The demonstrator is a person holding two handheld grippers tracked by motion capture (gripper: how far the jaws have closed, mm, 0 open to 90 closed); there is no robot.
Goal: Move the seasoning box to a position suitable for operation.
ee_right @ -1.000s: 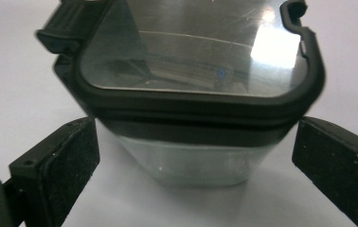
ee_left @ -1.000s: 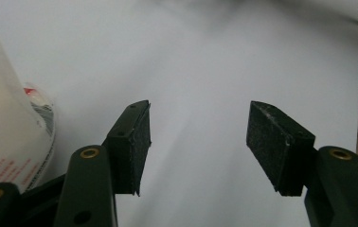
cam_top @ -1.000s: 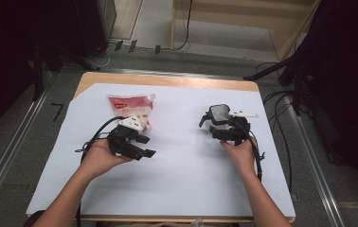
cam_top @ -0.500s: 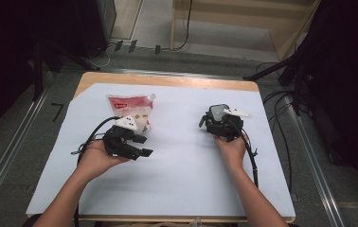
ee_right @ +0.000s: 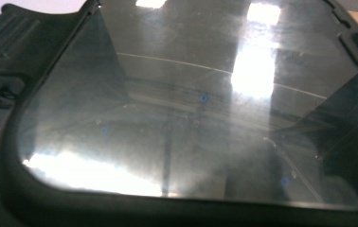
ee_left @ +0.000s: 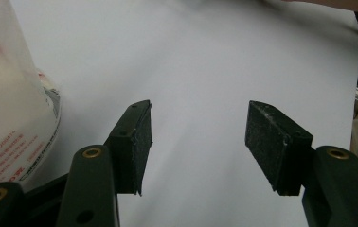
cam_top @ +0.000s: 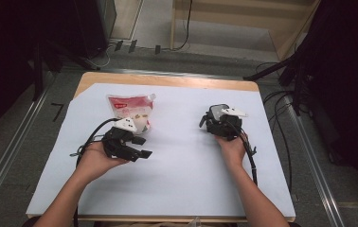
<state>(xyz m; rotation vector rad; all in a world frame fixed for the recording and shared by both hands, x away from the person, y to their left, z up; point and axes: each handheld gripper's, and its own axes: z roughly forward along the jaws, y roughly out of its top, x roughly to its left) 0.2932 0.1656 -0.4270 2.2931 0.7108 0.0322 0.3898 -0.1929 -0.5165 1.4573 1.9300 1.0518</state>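
On the table [cam_top: 177, 80] lies a white sheet [cam_top: 182, 161], and both hands rest on it. The left gripper [cam_top: 141, 147] sits in the left hand [cam_top: 96, 158] just beside a red and white pouch [cam_top: 132, 108], which lies flat on the sheet at the far left part. In the left gripper view the two black jaws stand spread apart, with nothing between the pads [ee_left: 137, 142] except the bare sheet; the pouch [ee_left: 11, 109] is seen at the left edge of this view, next to the jaw but not between the jaws. The right gripper [cam_top: 217, 118] is in the right hand [cam_top: 231, 149], well apart from the pouch, on the right part of the sheet. In front of it there is a dark thing with a shiny glass face [ee_right: 205, 109] in a black frame, very close to the camera. The right jaws have just been closing a little, but I cannot tell if they pinch this thing, because the jaws themselves are hidden.
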